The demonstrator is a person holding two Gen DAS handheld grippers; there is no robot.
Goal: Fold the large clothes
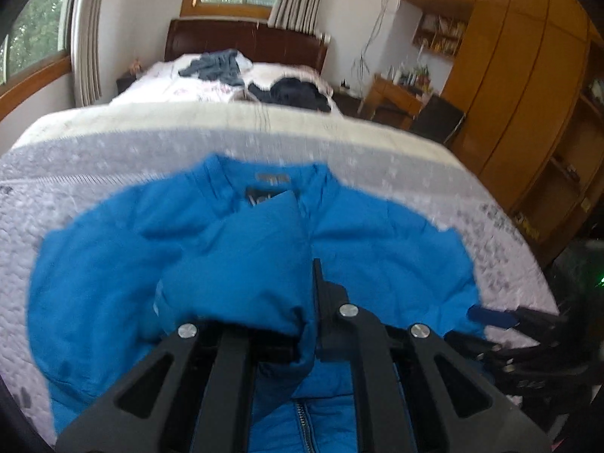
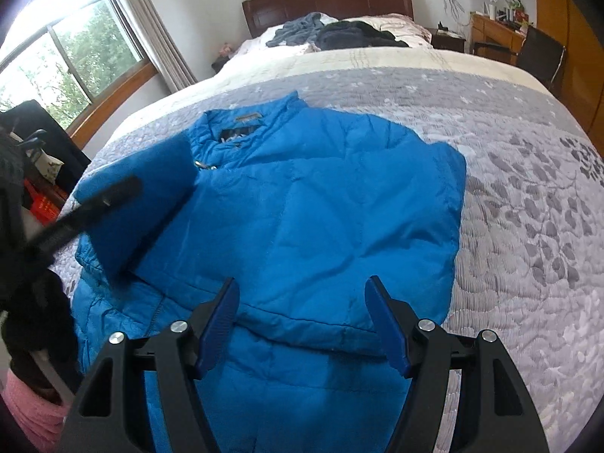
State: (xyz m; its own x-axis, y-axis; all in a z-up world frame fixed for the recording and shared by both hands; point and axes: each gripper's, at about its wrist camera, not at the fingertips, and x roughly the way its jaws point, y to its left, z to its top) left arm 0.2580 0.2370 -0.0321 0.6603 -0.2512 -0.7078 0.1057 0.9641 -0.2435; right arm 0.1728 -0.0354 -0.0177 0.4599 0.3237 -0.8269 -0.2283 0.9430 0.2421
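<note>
- Jacket (image 2: pixel 302 204): a bright blue puffy one, lying on the grey patterned bedspread (image 2: pixel 528 204) near the foot of the bed, collar (image 1: pixel 271 179) pointing toward the headboard (image 2: pixel 328 0), zip visible at the near end.
- The right sleeve is already laid across the chest; its cuff edge sits just ahead of the right gripper.
- The left gripper (image 1: pixel 313 302) is clamped on a fold of the jacket's left sleeve (image 2: pixel 143 196), which is lifted off the bed and hangs over the jacket's left side; the fabric bunches between the two black fingers.
- The right gripper (image 2: pixel 302 324) hovers low over the jacket's lower half with its blue pads (image 2: pixel 221 324) spread wide, nothing between them.
- Farther up the bed, near the pillows, lie a grey garment (image 2: pixel 298 30) and a dark garment (image 2: pixel 358 36), well apart from the jacket.
- Windows with curtains stand on the left; wooden wardrobes (image 1: pixel 528 75) and a desk on the right.
</note>
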